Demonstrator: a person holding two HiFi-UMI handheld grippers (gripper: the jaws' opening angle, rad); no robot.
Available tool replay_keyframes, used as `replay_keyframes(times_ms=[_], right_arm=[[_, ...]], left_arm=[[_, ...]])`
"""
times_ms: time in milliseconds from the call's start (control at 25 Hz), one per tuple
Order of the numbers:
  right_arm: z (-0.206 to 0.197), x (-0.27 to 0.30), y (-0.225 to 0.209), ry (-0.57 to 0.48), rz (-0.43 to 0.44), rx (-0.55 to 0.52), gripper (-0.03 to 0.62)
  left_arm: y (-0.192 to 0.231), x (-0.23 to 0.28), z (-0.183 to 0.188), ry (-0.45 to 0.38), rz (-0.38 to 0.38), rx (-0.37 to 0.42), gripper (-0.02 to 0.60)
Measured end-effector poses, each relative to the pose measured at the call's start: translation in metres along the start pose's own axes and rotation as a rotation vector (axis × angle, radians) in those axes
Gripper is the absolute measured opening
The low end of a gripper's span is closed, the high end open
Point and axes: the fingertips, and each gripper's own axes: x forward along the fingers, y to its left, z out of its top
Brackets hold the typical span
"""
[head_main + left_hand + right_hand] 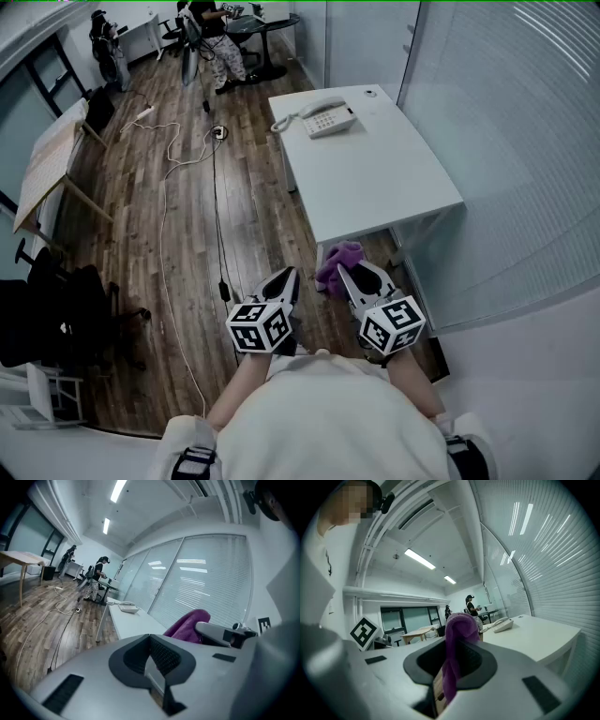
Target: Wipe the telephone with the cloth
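A white telephone (327, 118) with a coiled cord sits at the far end of a white table (375, 178); it also shows small in the left gripper view (127, 606) and the right gripper view (503, 625). My right gripper (343, 273) is shut on a purple cloth (337, 262), which sticks up between its jaws (457, 653). My left gripper (287, 277) is shut and holds nothing (151, 657). Both grippers hang close to my body, short of the table's near edge. From the left gripper view the cloth (187, 623) shows to the right.
Wooden floor with loose cables (169, 216) lies left of the table. A wooden table (47, 164) and black chairs (56, 309) stand at the left. A glass wall with blinds (506, 141) runs along the right. People (214, 37) stand at desks far back.
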Motion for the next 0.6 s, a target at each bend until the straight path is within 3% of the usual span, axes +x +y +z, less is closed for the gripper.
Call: replay_keyframes(times_ms=[600], right_arm=[[0.003, -0.009, -0.027, -0.026, -0.005, 0.043, 0.066]], left_arm=[[-0.018, 0.023, -0.007, 0.016, -0.009, 0.026, 0.021]])
